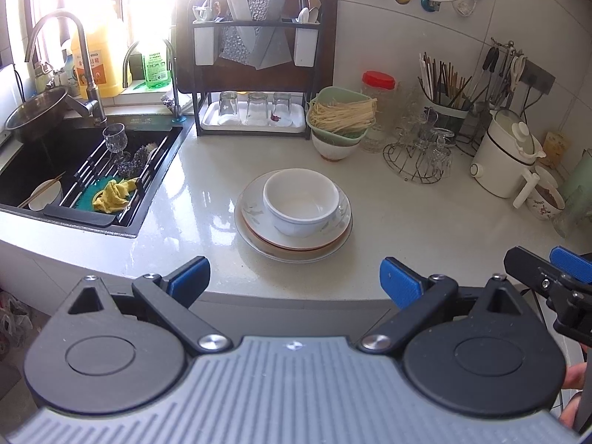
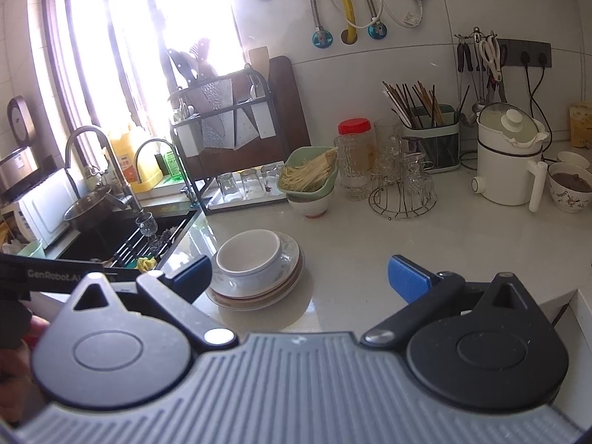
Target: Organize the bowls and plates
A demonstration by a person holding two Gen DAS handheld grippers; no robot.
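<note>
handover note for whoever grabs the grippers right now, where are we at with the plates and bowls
Left gripper: open, empty, held back at the counter edge.
Right gripper: open, empty, also short of the stack.
White bowl sits upright on the stacked plates mid-counter.
Another bowl with chopsticks lies in the sink.
Done: counter dishes look stacked.
Left: probably the sink bowl; nothing gripped yet.

I see the pale desk (image 1: pixel 425 222) carrying stacked plates (image 1: pixel 292 238), a glass rack (image 1: pixel 416 162) and a white kettle (image 1: pixel 507 155).
</note>
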